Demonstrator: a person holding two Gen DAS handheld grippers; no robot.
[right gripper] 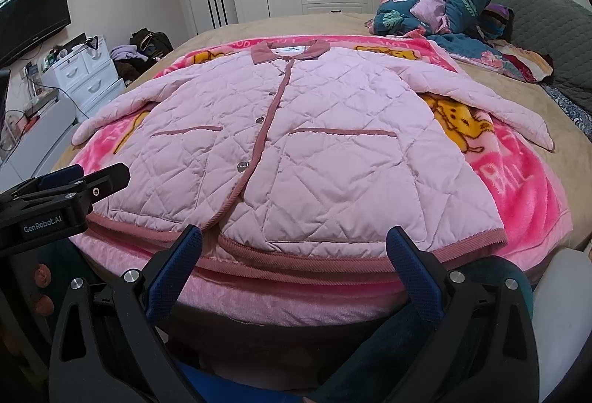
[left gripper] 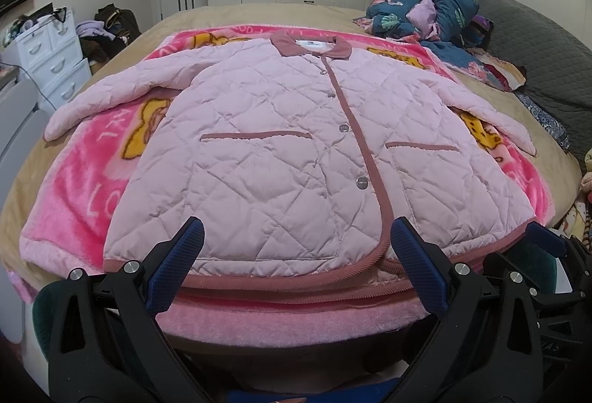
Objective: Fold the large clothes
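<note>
Left wrist view
Left gripper [left gripper: 296,236]: fingers spread wide and empty, poised just short of the hem, straddling the bottom of the button placket.
Quilted pink jacket [left gripper: 296,129]: straight ahead of the tool, front up and buttoned, collar at the far end, both sleeves flung outward, likely laid flat so a fold can start clean.
Near sleeve [left gripper: 111,92]: ahead and to the left, slanting away from the body.
Cartoon fleece blanket [left gripper: 70,195]: under the jacket, serving as the folding surface on the bed [left gripper: 55,147].
Right gripper [left gripper: 544,236]: at this tool's right, by the hem corner; only a blue tip shows, so I cannot tell its opening here.

Right wrist view
Right gripper [right gripper: 296,236]: fingers apart, holding nothing, just in front of the hem on the pocket side.
Jacket [right gripper: 314,151]: directly ahead, hem nearest, untouched as far as I can see.
Far sleeve [right gripper: 488,107]: ahead and right, lying across the blanket [right gripper: 532,195].
Left gripper [right gripper: 81,177]: off to the left, level with the hem corner.
Crumpled floral bedding [right gripper: 444,7]: far ahead to the right, well clear.
Stage: folding seems not yet begun; both tools look lined up for the hem.
</note>
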